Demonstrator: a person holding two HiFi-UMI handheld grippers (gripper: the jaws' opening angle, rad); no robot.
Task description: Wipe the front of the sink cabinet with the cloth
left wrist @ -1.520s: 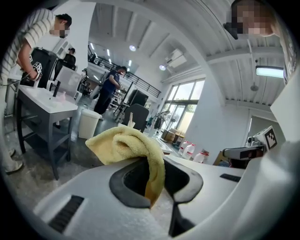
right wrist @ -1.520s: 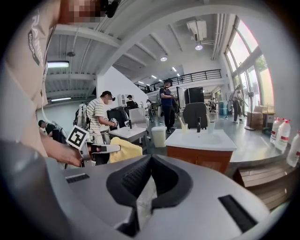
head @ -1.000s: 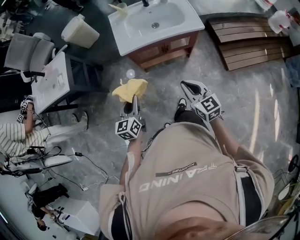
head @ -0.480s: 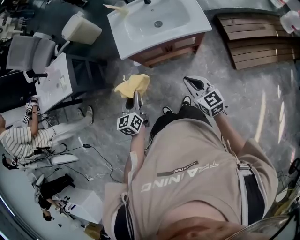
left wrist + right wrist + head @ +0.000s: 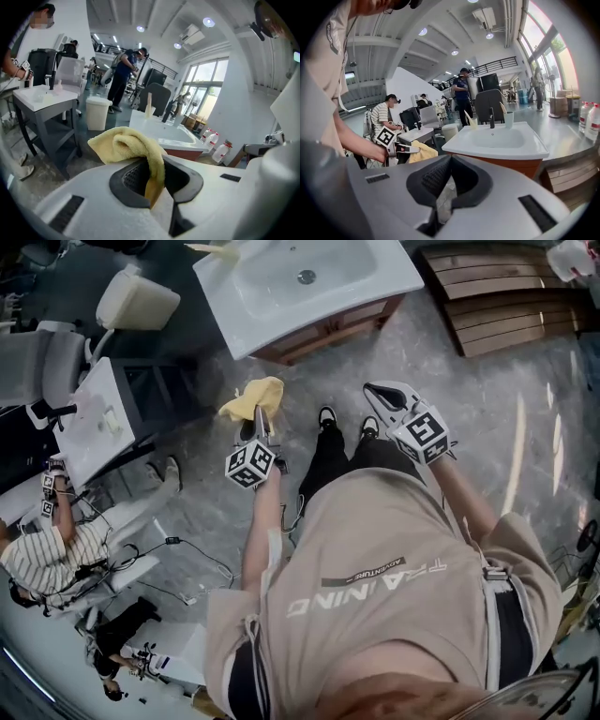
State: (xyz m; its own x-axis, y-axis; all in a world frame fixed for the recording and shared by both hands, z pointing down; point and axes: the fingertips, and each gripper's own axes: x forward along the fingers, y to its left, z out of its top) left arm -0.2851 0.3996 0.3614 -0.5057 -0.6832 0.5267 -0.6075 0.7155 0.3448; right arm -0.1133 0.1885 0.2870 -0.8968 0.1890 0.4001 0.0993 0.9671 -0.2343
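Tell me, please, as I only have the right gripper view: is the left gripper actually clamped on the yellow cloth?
Observer: Yes. In its own view the left gripper is shut on the cloth, which bunches up over the jaws.
Operator: Is the cloth on the cabinet front yet?
Observer: No. In the head view the cloth is held over the floor, apart from the sink cabinet.

Grey marbled floor [image 5: 525, 409], sink cabinet [image 5: 325, 331] standing on it, wooden pallet [image 5: 506, 306], white bin [image 5: 136, 301], small table [image 5: 94, 423].
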